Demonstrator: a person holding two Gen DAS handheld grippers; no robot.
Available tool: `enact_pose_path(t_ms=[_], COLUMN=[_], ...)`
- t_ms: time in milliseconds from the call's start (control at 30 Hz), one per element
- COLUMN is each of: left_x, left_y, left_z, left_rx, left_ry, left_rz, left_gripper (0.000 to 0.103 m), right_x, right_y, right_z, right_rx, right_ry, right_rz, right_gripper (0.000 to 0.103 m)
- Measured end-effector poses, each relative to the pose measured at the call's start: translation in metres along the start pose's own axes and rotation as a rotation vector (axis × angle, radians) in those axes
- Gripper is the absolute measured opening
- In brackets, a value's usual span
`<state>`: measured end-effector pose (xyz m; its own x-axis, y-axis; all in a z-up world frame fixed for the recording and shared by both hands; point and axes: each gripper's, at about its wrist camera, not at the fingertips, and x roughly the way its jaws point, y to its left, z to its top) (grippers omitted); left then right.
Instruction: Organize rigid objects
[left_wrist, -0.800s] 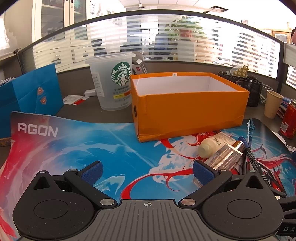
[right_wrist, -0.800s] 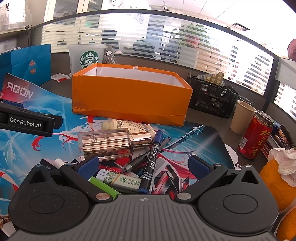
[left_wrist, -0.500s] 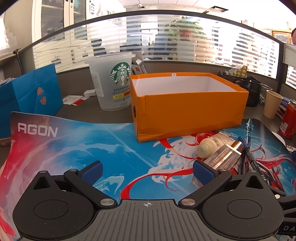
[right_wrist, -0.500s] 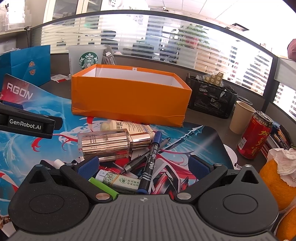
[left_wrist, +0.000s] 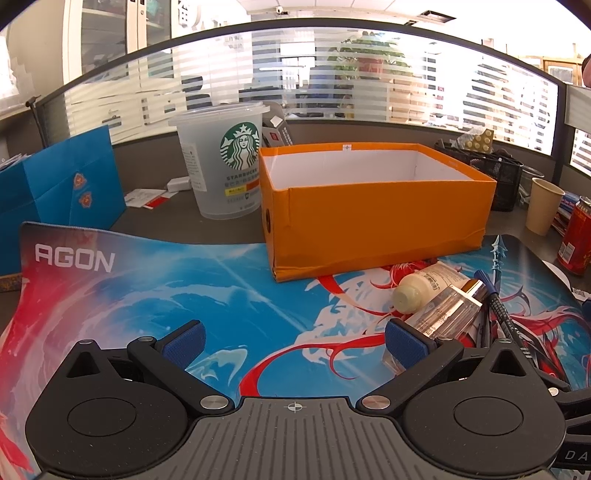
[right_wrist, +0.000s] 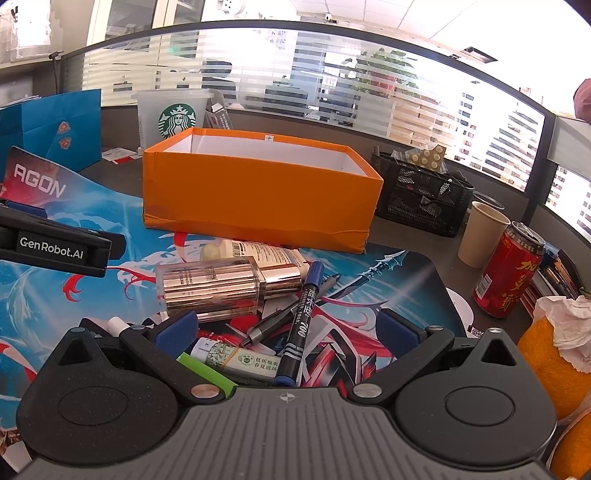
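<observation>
An open orange box (left_wrist: 376, 225) (right_wrist: 258, 199) stands at the back of the printed desk mat (left_wrist: 166, 295). In front of it lies a heap: a cream bottle (right_wrist: 255, 251) (left_wrist: 424, 284), a clear rose-gold bottle (right_wrist: 221, 288) (left_wrist: 447, 314), a blue marker (right_wrist: 301, 321), a dark pen (right_wrist: 273, 325) and a small labelled tube (right_wrist: 240, 360). My right gripper (right_wrist: 286, 330) hovers open over the marker and tube, touching nothing. My left gripper (left_wrist: 293, 341) is open above bare mat, its right pad beside the clear bottle. It also shows at the left of the right wrist view (right_wrist: 55, 245).
A large Starbucks cup (left_wrist: 221, 162) and a blue paper bag (left_wrist: 62, 192) stand behind the mat at left. At right are a black mesh organizer (right_wrist: 421, 199), a paper cup (right_wrist: 480, 236), a red can (right_wrist: 508, 273) and an orange thing under tissue (right_wrist: 554, 350).
The right view has crept slightly forward and right toward the heap. The left gripper has barely shifted. Both pairs of jaws stay wide.
</observation>
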<state>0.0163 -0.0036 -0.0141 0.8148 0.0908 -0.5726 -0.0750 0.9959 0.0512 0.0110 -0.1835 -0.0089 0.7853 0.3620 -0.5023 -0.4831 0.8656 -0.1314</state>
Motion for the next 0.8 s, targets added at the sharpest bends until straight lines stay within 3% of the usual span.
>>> enact_pose_path(t_ms=[533,700,800], left_x=[0.006,0.011,0.015], left_y=[0.012,0.018,0.017], left_z=[-0.003,-0.004,-0.005], left_rx=[-0.016,-0.016,0.002], left_ry=[0.004,0.006,0.018], left_rz=[0.009,0.028,0.012], left_gripper=[0.103,0.103,0.103], right_x=[0.002,-0.013,-0.012], right_y=[-0.002,-0.005,-0.006], right_z=[-0.002,-0.007,-0.013], right_rx=[0.008,-0.005,-0.005], right_ry=[0.015,-0.053,-0.023], right_rz=[0.033,0.093,0.159], right_gripper=[0.103,0.103,0.103])
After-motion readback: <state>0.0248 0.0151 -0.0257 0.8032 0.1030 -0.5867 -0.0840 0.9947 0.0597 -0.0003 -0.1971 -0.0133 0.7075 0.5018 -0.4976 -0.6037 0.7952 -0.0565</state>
